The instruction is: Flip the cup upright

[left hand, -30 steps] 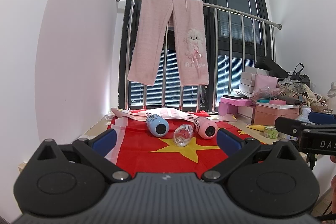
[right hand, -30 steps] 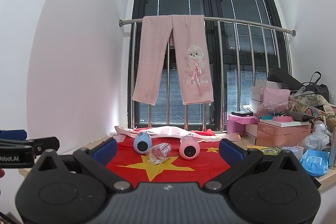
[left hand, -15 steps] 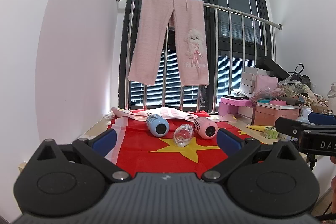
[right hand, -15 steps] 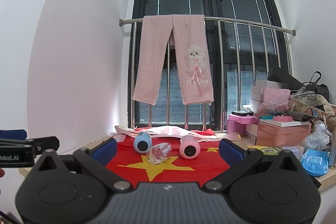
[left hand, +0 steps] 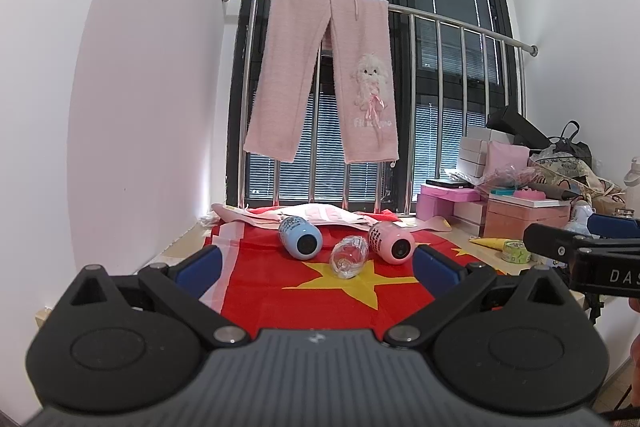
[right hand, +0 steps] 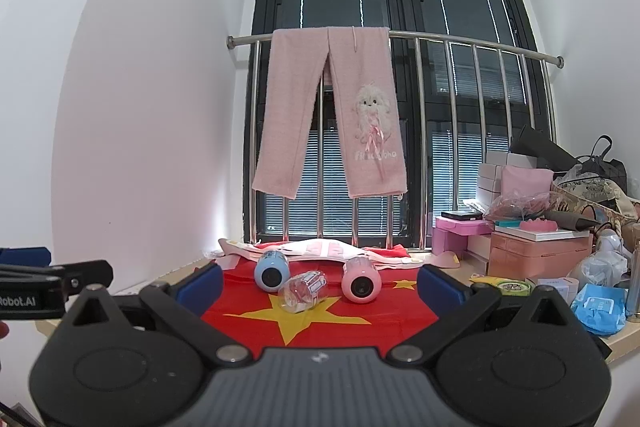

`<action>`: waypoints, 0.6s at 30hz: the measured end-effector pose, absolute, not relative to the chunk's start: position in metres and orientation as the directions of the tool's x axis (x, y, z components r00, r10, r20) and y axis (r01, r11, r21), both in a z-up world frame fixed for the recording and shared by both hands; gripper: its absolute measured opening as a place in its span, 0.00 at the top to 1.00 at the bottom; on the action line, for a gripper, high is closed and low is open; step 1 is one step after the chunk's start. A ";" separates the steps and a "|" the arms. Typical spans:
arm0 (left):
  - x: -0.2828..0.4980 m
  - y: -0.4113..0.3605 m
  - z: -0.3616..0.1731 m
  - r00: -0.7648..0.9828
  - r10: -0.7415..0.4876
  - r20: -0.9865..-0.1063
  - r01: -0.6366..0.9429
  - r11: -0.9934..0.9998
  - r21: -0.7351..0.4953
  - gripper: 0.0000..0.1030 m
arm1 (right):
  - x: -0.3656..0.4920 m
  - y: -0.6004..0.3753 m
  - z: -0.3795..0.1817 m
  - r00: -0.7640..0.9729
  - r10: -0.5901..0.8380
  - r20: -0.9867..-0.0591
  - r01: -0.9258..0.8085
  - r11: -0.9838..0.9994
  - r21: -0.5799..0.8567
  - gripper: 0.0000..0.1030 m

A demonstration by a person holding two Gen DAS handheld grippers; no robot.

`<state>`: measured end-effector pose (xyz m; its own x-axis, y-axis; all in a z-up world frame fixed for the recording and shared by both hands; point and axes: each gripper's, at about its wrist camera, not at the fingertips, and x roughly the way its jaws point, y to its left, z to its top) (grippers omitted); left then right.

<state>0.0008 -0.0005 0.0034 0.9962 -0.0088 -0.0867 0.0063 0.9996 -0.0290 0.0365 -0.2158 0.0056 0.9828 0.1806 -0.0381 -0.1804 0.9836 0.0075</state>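
Three cups lie on their sides on a red cloth with yellow stars (left hand: pixel 336 291): a blue cup (left hand: pixel 300 237), a clear glass cup (left hand: pixel 349 256) and a pink cup (left hand: pixel 391 242). They show in the right wrist view too: blue (right hand: pixel 271 271), clear (right hand: pixel 303 291), pink (right hand: pixel 360 279). My left gripper (left hand: pixel 316 261) is open and empty, held back from the cups. My right gripper (right hand: pixel 319 281) is open and empty, also short of them. Each gripper's side shows at the edge of the other's view.
A steel railing (left hand: pixel 400 11) with pink trousers (left hand: pixel 324 75) hung over it stands behind the cloth. Pink boxes (right hand: pixel 536 255), bags and packets crowd the right of the counter. A white wall (left hand: pixel 140 107) is on the left. A tape roll (left hand: pixel 516 251) lies right of the cloth.
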 end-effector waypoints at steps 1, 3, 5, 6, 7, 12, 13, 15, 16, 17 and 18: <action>0.001 0.000 0.003 0.996 -0.009 -0.088 0.007 1.000 -0.027 0.00 | 0.037 -0.215 0.006 0.983 0.181 -0.039 -0.181 0.984 0.006 0.00; 0.003 0.000 0.002 0.996 -0.010 -0.094 0.008 1.000 -0.025 0.00 | 0.040 -0.214 0.005 0.982 0.183 -0.042 -0.184 0.983 0.002 0.00; 0.008 0.001 0.001 0.994 -0.010 -0.105 0.007 1.000 -0.028 0.00 | 0.046 -0.215 0.002 0.982 0.183 -0.048 -0.183 0.983 -0.002 0.00; 0.012 0.001 0.002 0.994 -0.008 -0.113 0.005 0.999 -0.031 0.00 | 0.049 -0.215 0.001 0.982 0.182 -0.052 -0.183 0.983 -0.002 0.00; 0.017 0.001 0.002 0.993 -0.007 -0.119 0.003 0.999 -0.035 0.00 | 0.054 -0.214 0.000 0.982 0.181 -0.058 -0.181 0.983 0.000 0.00; 0.041 0.006 0.004 0.991 -0.002 -0.135 -0.003 0.999 -0.037 0.00 | 0.082 -0.212 0.000 0.980 0.178 -0.089 -0.178 0.984 0.002 0.00; 0.048 0.007 0.005 0.990 -0.001 -0.141 -0.004 0.999 -0.036 0.00 | 0.089 -0.211 0.001 0.979 0.178 -0.095 -0.179 0.984 0.001 0.00; 0.062 0.010 0.006 0.988 0.001 -0.154 -0.007 0.999 -0.034 0.00 | 0.103 -0.208 0.001 0.977 0.183 -0.109 -0.184 0.983 0.000 0.00; 0.070 0.011 0.007 0.987 0.003 -0.160 -0.008 0.999 -0.033 0.00 | 0.112 -0.205 0.002 0.976 0.185 -0.115 -0.187 0.982 -0.002 0.00; 0.078 0.013 0.008 0.986 0.003 -0.166 -0.009 0.999 -0.033 0.00 | 0.120 -0.203 0.002 0.975 0.187 -0.121 -0.189 0.982 -0.005 0.00; 0.085 0.015 0.009 0.985 0.004 -0.171 -0.010 0.999 -0.032 0.00 | 0.129 -0.200 0.003 0.973 0.190 -0.127 -0.193 0.981 -0.007 0.00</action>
